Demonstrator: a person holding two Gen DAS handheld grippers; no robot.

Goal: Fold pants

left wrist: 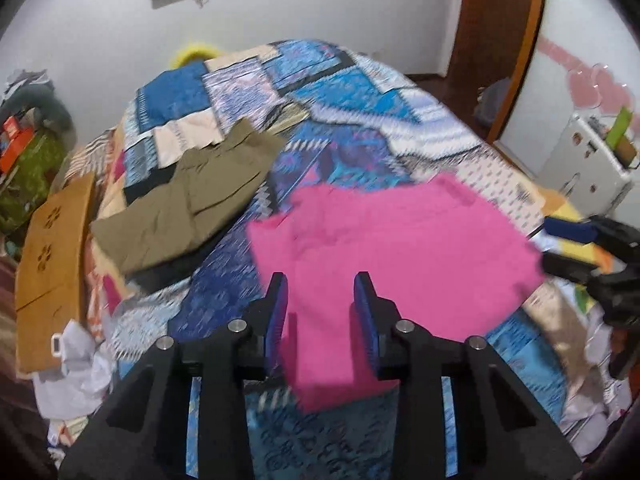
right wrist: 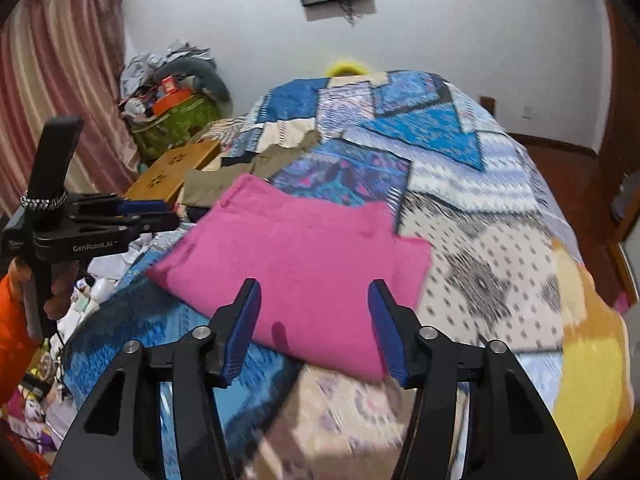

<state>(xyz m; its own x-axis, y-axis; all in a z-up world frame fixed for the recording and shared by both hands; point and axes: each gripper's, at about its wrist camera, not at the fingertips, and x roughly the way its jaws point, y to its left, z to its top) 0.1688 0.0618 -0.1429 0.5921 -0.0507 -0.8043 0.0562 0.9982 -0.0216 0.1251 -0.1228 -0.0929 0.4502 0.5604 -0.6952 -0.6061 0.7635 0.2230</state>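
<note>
Folded pink pants [left wrist: 396, 248] [right wrist: 304, 248] lie flat on the patchwork quilt [left wrist: 352, 92] [right wrist: 480, 216] of a bed. My left gripper [left wrist: 322, 284] hovers over their near left corner, jaws apart, nothing between the pads. My right gripper [right wrist: 314, 286] hangs above their near edge, jaws wider apart and empty. Each gripper also shows in the other's view: the right gripper [left wrist: 560, 244] beside the pants' right end, the left gripper [right wrist: 164, 214] by their left end, held by a hand. Folded olive pants [left wrist: 188, 196] [right wrist: 256, 172] lie farther back on the left.
A wooden board [left wrist: 52, 264] [right wrist: 176, 172] leans at the bed's left side beside loose papers [left wrist: 80, 364]. A green bag with clutter [right wrist: 176, 116] stands by the curtain [right wrist: 60, 80]. A white appliance [left wrist: 592, 164] and a wooden door frame [left wrist: 500, 40] are on the right.
</note>
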